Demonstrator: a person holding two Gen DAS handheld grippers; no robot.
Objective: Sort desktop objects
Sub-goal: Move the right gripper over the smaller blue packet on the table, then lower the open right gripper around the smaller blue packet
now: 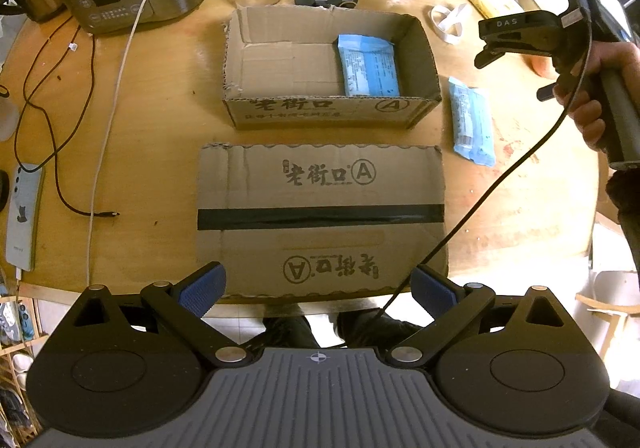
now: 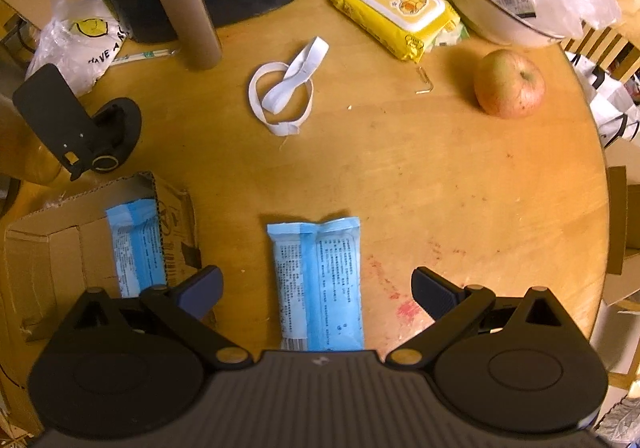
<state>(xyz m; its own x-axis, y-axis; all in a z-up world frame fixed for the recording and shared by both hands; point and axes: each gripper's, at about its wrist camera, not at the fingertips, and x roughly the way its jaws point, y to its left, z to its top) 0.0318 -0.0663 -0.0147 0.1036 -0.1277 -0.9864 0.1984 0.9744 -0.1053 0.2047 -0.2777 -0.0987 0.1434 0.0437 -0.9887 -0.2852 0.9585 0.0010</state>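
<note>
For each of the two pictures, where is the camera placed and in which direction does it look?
Left wrist: sits on the left tool, facing forward over the flat cardboard to the open box; the right tool and a hand show.
Right wrist: sits on the right tool, looking down at the blue packet on the table; only its open fingers show.
Shared: open box, both blue packets, white strap.
</note>
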